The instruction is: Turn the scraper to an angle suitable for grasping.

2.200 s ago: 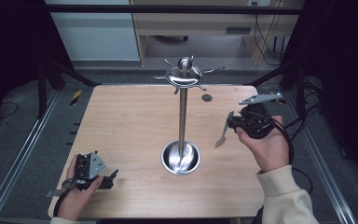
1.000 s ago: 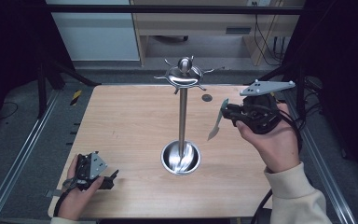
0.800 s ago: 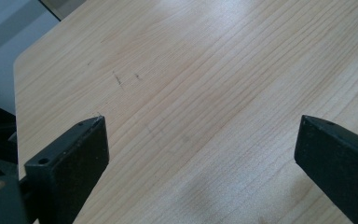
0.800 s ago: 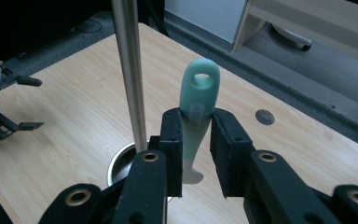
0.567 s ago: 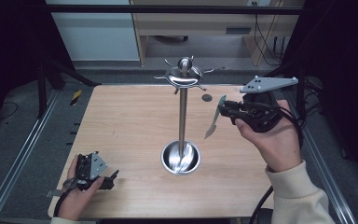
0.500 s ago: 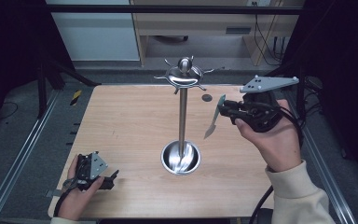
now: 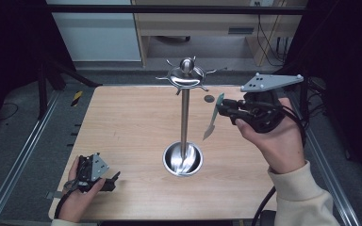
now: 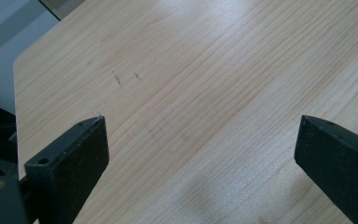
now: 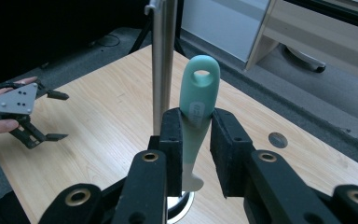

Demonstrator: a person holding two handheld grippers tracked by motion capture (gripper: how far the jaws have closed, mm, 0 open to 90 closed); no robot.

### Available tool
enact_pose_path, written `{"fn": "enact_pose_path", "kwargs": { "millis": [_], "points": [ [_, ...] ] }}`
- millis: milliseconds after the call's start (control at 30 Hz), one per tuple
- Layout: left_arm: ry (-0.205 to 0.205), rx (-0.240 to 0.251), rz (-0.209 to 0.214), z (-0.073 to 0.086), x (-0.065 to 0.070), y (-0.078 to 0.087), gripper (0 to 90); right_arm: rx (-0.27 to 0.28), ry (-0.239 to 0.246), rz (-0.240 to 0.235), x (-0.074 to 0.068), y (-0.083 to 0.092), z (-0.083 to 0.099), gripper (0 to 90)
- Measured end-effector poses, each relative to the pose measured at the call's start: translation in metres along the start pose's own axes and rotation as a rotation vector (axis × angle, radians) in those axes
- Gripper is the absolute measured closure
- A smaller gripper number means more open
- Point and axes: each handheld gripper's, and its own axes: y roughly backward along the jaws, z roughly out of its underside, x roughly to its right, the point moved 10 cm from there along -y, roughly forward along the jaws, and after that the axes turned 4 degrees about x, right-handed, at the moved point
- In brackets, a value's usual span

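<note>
The right gripper [image 7: 222,109] has come up off the table and swung in toward the far right, carrying the green-handled utensil [image 7: 213,118] closer to the metal stand [image 7: 185,101] — the left gripper [image 7: 104,181] has stayed parked at the near left corner of the table [image 7: 122,122]. In the right gripper view the jaws are clamped on the utensil's green handle [image 9: 196,105], its hanging hole pointing up and the metal end drooping below, right beside the stand's pole [image 9: 164,60]. The left gripper's jaws stand wide apart over bare wood, holding nothing. The likely job is hooking that hole onto one of the prongs around the stand's top [image 7: 187,75]. The risk from here — the prongs are thin and the hole is small, so a slightly off approach could knock the pole and rock the stand, or the handle could twist in the pads and the utensil drop toward the base bowl [image 7: 183,159].
</note>
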Motion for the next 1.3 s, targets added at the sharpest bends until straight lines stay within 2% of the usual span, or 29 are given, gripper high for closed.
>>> {"fn": "enact_pose_path", "kwargs": {
  "millis": [600, 1300],
  "points": [
    [-0.007, -0.005, 0.003, 0.000, 0.001, 0.000, 2.7, -0.010, 0.040, -0.050, -0.014, 0.000, -0.014, 74.9],
    [-0.009, -0.008, 0.004, 0.000, 0.001, 0.000, 2.7, -0.037, 0.048, -0.068, -0.016, -0.003, -0.022, 74.8]
  ]
}}
